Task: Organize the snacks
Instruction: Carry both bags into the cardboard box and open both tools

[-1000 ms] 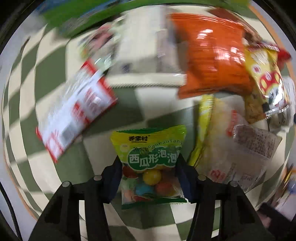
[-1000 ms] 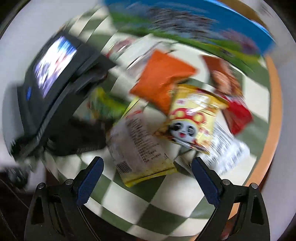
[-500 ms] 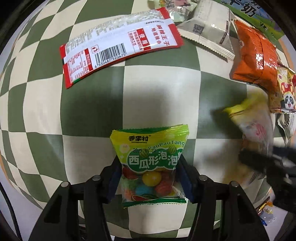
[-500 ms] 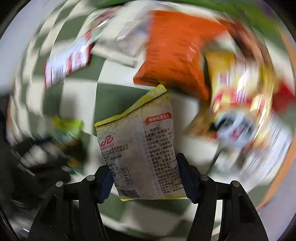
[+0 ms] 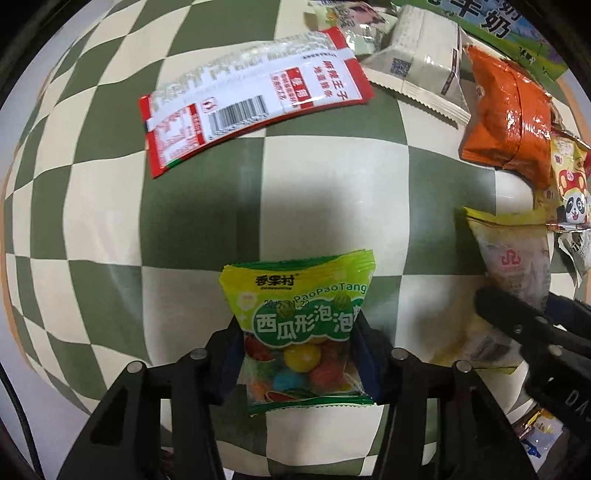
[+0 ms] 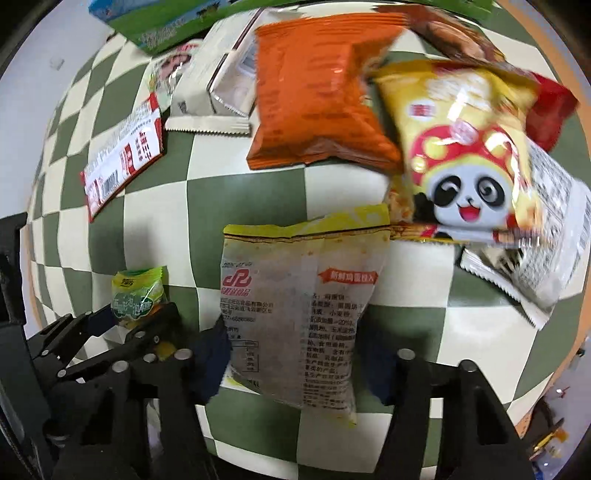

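My left gripper is shut on a small green candy packet with coloured balls inside, held above the green-and-cream checkered cloth. My right gripper is shut on a pale packet with a yellow top edge, held above the cloth. The left gripper with its candy packet shows at lower left in the right wrist view. The right gripper's packet shows at the right in the left wrist view.
On the cloth lie a red-and-white flat packet, a white wrapped pack, an orange bag, a yellow panda bag, a white packet under it and a red bag. A green-and-blue carton stands at the back.
The right gripper has closed on the pale yellow-edged packet and lifted it. The left gripper, still holding the candy packet, has shifted left, away from the pile of snacks.
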